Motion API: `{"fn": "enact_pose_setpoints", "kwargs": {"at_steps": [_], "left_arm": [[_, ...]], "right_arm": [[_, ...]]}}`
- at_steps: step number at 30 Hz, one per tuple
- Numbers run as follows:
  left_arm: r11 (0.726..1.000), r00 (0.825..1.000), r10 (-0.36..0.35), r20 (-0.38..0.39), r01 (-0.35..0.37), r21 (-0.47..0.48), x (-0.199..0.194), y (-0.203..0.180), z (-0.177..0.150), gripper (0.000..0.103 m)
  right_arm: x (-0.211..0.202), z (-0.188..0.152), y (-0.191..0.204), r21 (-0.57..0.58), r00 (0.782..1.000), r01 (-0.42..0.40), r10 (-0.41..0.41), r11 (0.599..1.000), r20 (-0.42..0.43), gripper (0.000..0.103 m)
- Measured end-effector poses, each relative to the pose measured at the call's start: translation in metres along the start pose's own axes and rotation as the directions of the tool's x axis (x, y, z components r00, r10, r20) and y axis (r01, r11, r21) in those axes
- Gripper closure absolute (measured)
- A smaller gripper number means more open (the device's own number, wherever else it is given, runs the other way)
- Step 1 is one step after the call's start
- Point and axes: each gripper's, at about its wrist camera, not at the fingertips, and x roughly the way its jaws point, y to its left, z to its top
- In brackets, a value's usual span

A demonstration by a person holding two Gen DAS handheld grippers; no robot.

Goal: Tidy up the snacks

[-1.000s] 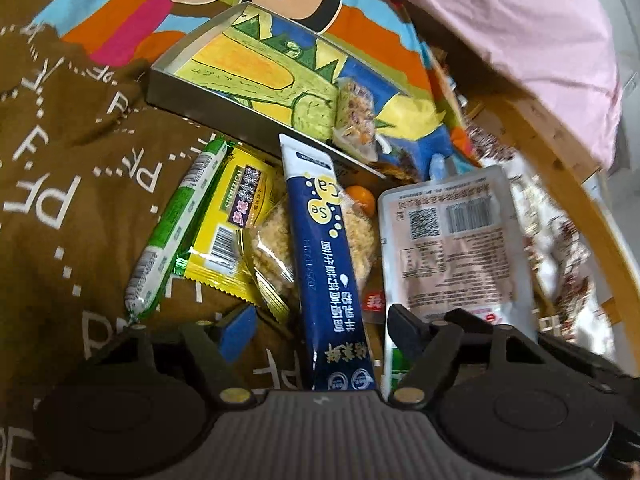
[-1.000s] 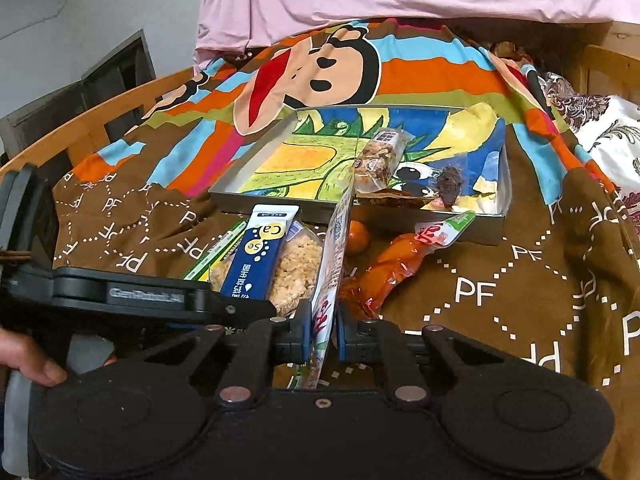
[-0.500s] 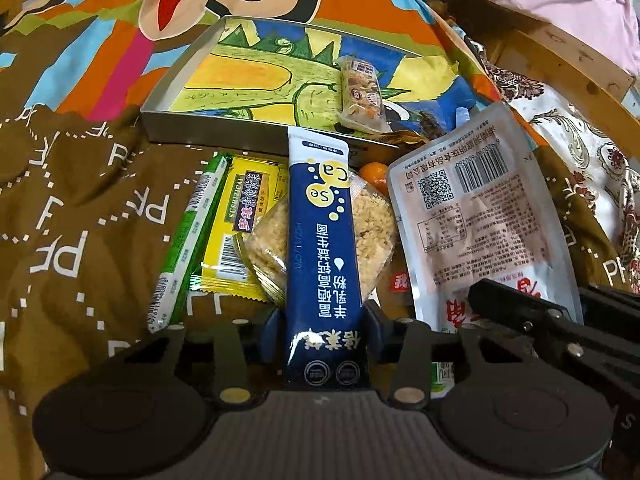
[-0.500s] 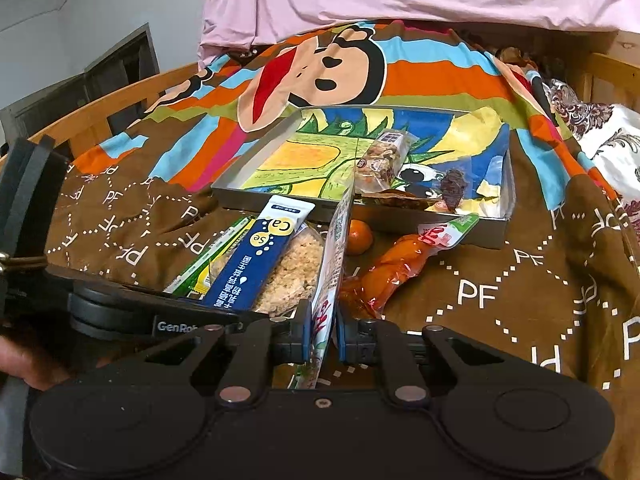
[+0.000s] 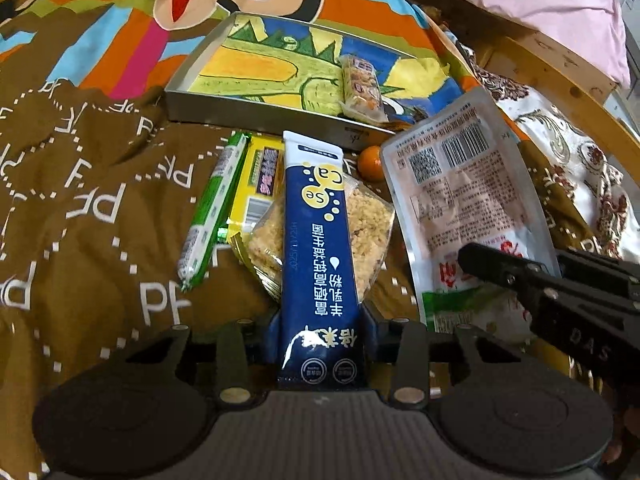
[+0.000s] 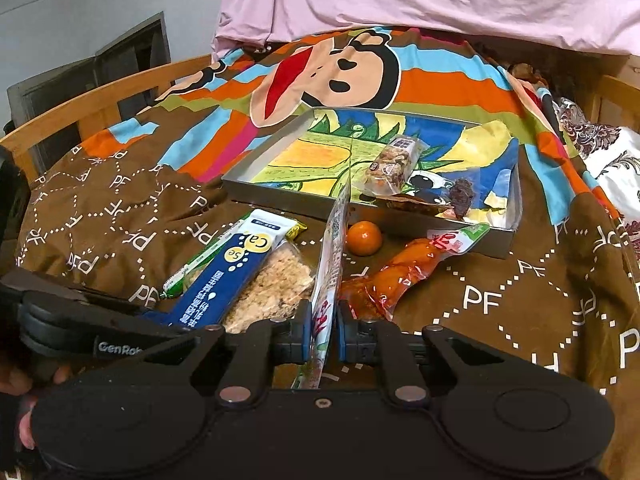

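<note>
The left claw [image 5: 322,334] has just closed on the near end of a blue stick packet [image 5: 318,248] — it lies over a clear bag of crumbly snack [image 5: 362,224] on the bedspread [image 5: 80,208]. The right claw [image 6: 323,338] pinches a white pouch [image 6: 332,248] edge-on. Beyond both sits the tray [image 6: 280,200] — two snacks inside.

Black hand-held gripper [image 6: 324,336], blue finger pads [image 6: 306,336], brass pivot screws, ribbed grey body, white lettering

Left gripper [image 5: 322,338] jaws clamped on the blue sachet [image 5: 318,240]; right gripper [image 6: 324,336] jaws pinch a pouch [image 6: 330,264] edge.
</note>
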Motion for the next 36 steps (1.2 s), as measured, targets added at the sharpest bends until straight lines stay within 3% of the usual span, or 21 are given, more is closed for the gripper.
{"fn": "enact_pose_setpoints", "kwargs": {"at_steps": [8,12,24,36], "left_arm": [[0.996,0.998,0.056,-0.028,-0.054,0.076,-0.003,-0.010,0.003,0.052],[0.992,0.997,0.070,-0.035,-0.066,0.109,-0.003,-0.012,0.001,0.060],[0.998,1.000,0.021,-0.021,-0.019,0.067,-0.021,0.003,-0.009,0.063],[0.998,0.997,0.008,0.081,-0.014,0.066,-0.039,0.003,-0.012,0.066]], "right_arm": [[0.000,-0.001,0.001,0.001,1.000,0.003,-0.003,1.000,-0.004,0.090],[0.000,-0.001,0.002,0.001,1.000,0.002,-0.002,1.000,-0.004,0.090],[-0.002,-0.002,0.006,-0.017,1.000,0.011,-0.010,1.000,0.006,0.090],[-0.013,-0.012,0.045,-0.268,0.984,0.146,-0.112,0.952,0.137,0.093]]}}
